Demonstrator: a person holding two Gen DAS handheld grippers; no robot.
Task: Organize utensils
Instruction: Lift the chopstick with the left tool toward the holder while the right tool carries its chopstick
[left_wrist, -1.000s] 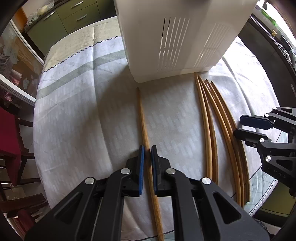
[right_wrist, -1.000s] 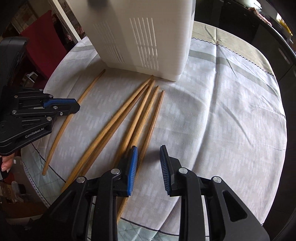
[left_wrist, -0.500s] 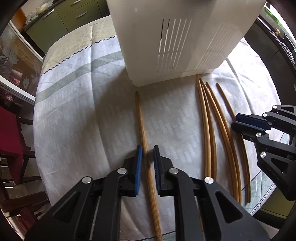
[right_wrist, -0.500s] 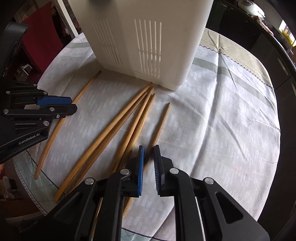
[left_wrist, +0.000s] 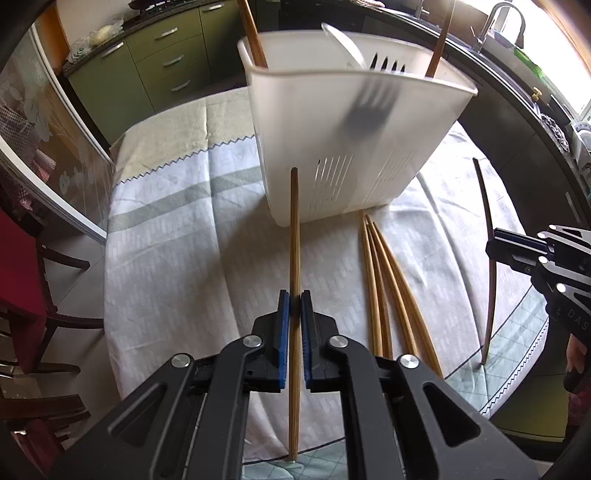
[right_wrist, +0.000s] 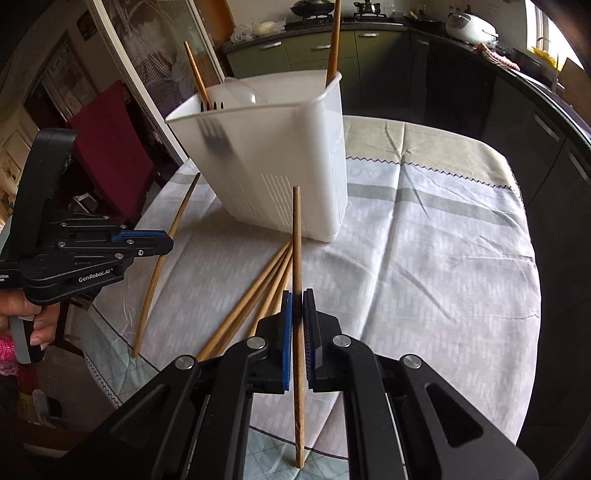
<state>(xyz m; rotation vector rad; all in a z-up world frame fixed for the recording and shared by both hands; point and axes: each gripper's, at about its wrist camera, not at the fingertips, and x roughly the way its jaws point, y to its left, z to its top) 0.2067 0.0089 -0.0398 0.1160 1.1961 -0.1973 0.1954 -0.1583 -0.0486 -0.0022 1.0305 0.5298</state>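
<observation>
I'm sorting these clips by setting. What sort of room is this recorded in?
Most likely a home kitchen with a dining table. Green drawer cabinets run under a dark countertop, a sink tap stands by the window, and a white utensil holder sits on the cloth-covered table.

White bin (left_wrist: 354, 147) blocks the table's middle w/ sticks poking up from it, three loose chopsticks (left_wrist: 384, 280) lie at its foot, cloth (left_wrist: 177, 258) left and right of bin is bare, room to pass.

Left claw (left_wrist: 295, 304) and right claw (right_wrist: 297, 306) both clamped, angled downward
</observation>
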